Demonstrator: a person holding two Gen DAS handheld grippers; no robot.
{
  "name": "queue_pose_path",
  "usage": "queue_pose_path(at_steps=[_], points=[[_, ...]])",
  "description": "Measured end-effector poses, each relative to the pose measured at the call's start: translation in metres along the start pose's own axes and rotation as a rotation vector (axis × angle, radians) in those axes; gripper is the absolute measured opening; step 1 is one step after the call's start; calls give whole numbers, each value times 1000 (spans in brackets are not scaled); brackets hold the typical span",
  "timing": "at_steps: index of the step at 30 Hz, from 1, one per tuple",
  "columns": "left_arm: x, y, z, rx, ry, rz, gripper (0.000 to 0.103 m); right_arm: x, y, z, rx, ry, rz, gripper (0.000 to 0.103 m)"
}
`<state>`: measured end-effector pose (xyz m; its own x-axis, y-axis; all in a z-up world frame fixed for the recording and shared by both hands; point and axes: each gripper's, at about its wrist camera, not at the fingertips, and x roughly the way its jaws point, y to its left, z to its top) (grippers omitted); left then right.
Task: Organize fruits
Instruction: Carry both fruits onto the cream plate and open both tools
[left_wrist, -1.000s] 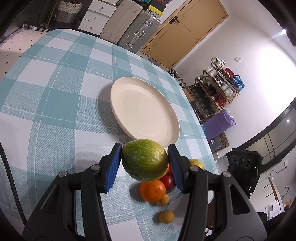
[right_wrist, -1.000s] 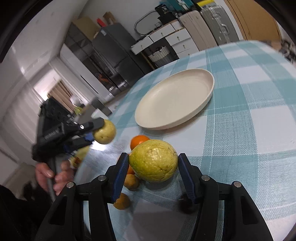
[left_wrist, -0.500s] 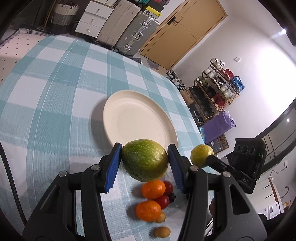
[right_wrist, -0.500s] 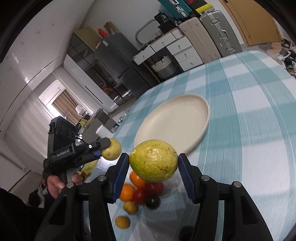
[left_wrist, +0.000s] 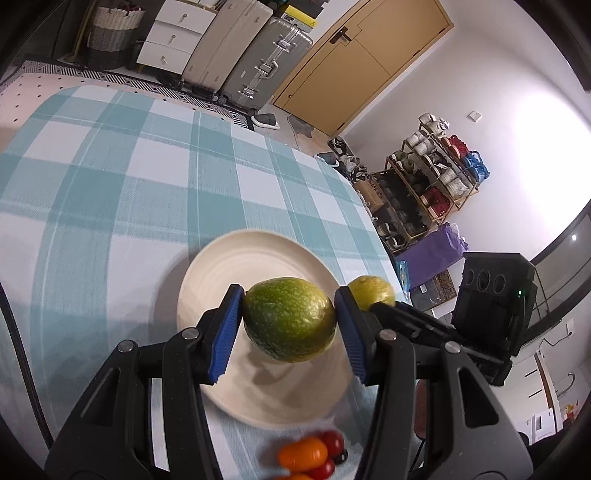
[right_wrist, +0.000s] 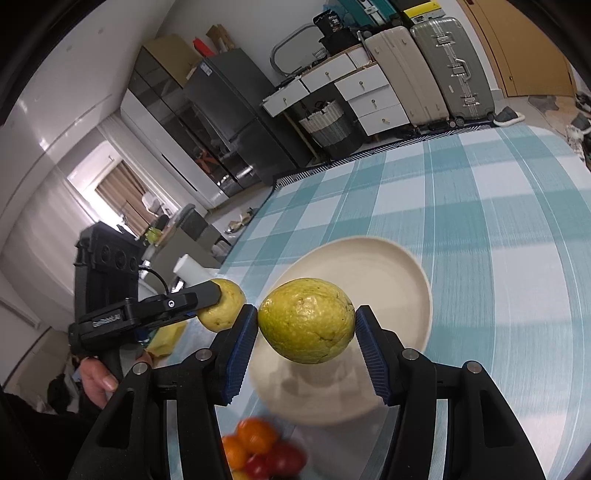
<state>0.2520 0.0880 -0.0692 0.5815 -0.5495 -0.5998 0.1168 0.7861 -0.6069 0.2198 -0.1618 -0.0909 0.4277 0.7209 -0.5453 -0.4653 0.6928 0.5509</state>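
Checked blue cloth covers the table (left_wrist: 110, 192), and both fruits hang above the cream plate (left_wrist: 221, 266). Left claw (left_wrist: 289, 325) grips a green fruit (left_wrist: 290, 319); right claw (right_wrist: 306, 328) grips a yellow-green fruit (right_wrist: 306, 319). Dropped together, they might collide and roll off.

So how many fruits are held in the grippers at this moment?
2. A green guava is in the left gripper; a yellow-green guava is in the right gripper. Both hang above the plate.

Left tool (left_wrist: 289, 320), right tool (right_wrist: 306, 320) seemingly both clamped
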Motion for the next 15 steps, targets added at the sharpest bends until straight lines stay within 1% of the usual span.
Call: queue_pose_path(at_steps=[3, 6, 10, 12, 15], points=[[21, 2, 14, 2, 18, 8, 48, 19, -6, 14, -24, 22, -43, 56], [43, 5, 25, 3, 40, 15, 48, 37, -15, 20, -26, 53, -69, 56], [70, 15, 35, -21, 65, 18, 48, 60, -24, 24, -25, 100, -110, 56], [78, 18, 36, -24, 71, 24, 48, 68, -26, 24, -39, 100, -142, 56], [87, 22, 39, -29, 73, 27, 48, 74, -27, 25, -54, 96, -161, 56]])
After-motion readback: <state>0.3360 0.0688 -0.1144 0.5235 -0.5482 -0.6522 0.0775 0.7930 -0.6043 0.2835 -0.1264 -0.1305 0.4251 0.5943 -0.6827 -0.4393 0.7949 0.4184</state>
